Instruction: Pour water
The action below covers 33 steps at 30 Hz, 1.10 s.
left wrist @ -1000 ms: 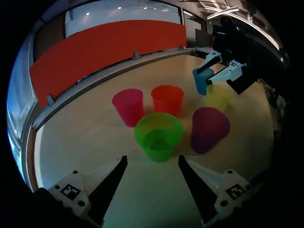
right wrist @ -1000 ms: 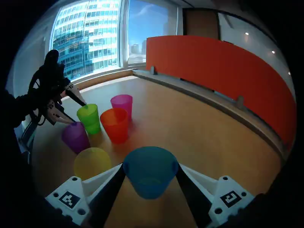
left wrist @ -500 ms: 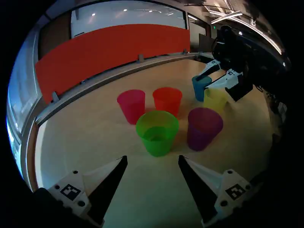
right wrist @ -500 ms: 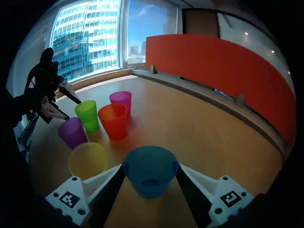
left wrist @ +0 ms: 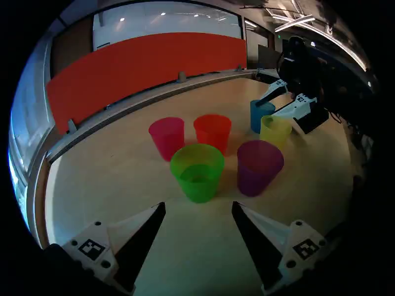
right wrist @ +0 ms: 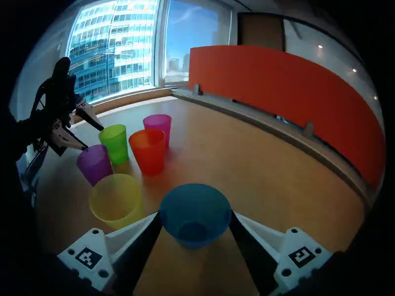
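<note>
**A:** What has changed in the last second?

**B:** Starting on the left, the left gripper [left wrist: 197, 206] has backed off a little from the green cup [left wrist: 197, 172], which now looks smaller ahead of it. Its jaws are spread wide, with nothing between them. The right gripper [right wrist: 195, 214] has brought the blue cup [right wrist: 195, 197] down. It was raised above the yellow cup [right wrist: 116, 200]. Now it is upright and low, just beside the yellow one.

**A:** Is it still gripped?

**B:** Yes, both fingers press on its sides. I can't tell whether its base rests on the wood.

**A:** And the pour?

**B:** I'd judge that pour finished, or broken off. I can't make out water in the blue or the yellow. The green cup seems to hold some, going by its darker lower band.

**A:** What about the other cups?

**B:** In the left gripper view, from the left, there are the pink cup [left wrist: 167, 138], orange cup [left wrist: 213, 133] and purple cup [left wrist: 259, 166]. All are upright, close together and standing as before.

**A:** And the room?

**B:** The table [left wrist: 123, 187] is smooth pale wood. In the right gripper view a window [right wrist: 113, 49] onto towers is at the left, and a red screen [right wrist: 286, 89] runs along the table's far edge at the right.
</note>
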Each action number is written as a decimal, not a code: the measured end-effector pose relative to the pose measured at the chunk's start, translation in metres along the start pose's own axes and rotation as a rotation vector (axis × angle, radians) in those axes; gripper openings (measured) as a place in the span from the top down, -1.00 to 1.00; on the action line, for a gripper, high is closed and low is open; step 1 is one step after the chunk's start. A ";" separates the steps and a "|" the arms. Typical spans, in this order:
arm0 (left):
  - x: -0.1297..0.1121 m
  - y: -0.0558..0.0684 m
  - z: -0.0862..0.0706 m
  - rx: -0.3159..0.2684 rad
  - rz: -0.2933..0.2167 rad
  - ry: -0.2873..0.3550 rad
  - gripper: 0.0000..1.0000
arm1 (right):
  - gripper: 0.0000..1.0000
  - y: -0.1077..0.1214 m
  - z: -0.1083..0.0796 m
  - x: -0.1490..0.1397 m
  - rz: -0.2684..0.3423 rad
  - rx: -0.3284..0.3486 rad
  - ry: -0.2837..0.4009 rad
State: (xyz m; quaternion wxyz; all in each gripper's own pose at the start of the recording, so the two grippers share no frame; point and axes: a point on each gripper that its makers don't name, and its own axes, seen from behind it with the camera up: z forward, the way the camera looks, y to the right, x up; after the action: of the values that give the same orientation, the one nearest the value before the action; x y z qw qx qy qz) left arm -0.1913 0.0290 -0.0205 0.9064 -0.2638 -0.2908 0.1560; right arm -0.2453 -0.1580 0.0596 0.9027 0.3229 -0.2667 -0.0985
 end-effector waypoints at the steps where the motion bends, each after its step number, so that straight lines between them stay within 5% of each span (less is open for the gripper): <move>1: 0.001 0.000 -0.001 0.000 -0.002 0.003 -1.00 | -1.00 -0.001 -0.001 0.000 -0.001 0.001 0.000; 15: 0.012 -0.002 -0.023 0.053 -0.036 0.066 -1.00 | -1.00 -0.003 -0.038 -0.009 0.012 -0.046 0.025; 33: 0.058 0.001 -0.068 0.187 -0.076 0.287 -1.00 | -1.00 -0.033 -0.115 0.011 0.061 -0.172 0.198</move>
State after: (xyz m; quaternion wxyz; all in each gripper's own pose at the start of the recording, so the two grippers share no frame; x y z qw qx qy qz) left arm -0.1047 0.0294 -0.0422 0.9645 -0.1865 -0.1523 0.1085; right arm -0.1739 -0.1258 -0.0313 0.9516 0.2439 -0.1766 -0.0610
